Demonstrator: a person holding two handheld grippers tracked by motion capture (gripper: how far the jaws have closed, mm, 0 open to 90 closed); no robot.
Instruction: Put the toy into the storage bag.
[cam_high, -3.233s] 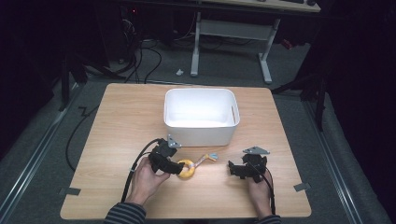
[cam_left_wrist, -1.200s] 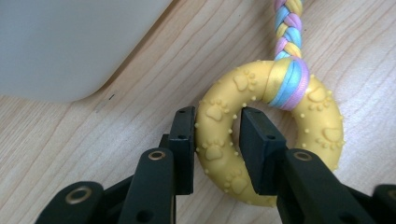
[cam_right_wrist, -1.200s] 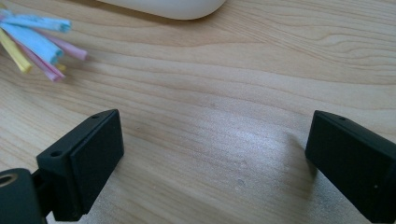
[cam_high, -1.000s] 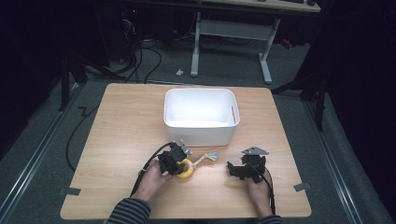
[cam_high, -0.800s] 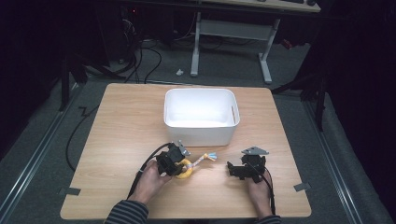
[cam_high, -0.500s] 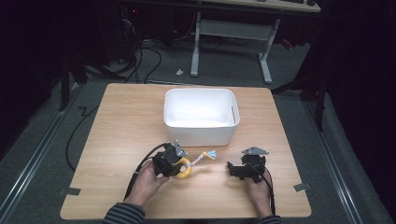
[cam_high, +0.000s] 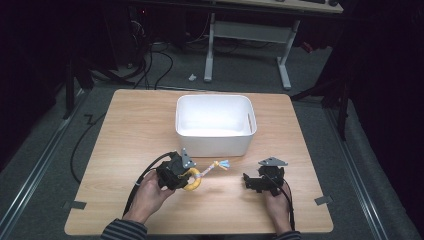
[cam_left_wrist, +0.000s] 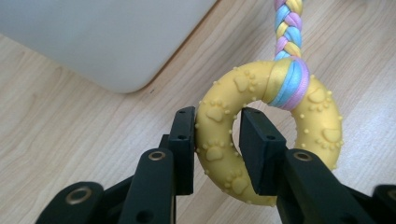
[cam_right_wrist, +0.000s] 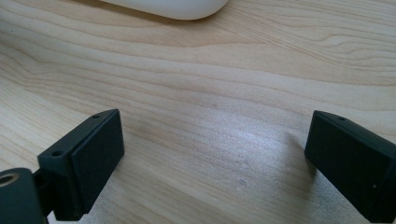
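The left hand (cam_high: 150, 192) reaches in from the near edge of the desk (cam_high: 125, 130) and angles the left gripper (cam_high: 186, 175) toward the white bin (cam_high: 215, 125). Its fingers (cam_left_wrist: 184, 140) are clamped on the yellow ring toy (cam_high: 191, 178), one pad outside the ring and one through its hole. The right hand (cam_high: 278, 202) rests on the desk to the right, with the right gripper (cam_high: 248, 180) pointing left, its fingers (cam_right_wrist: 93, 149) spread wide over bare wood.

The ring is knobbly rubber stamped with paw prints (small raised dots between them). A braided rope (cam_high: 212, 166) of yellow, blue and lilac wraps round it and trails toward the bin. The toy sits just in front of the bin.
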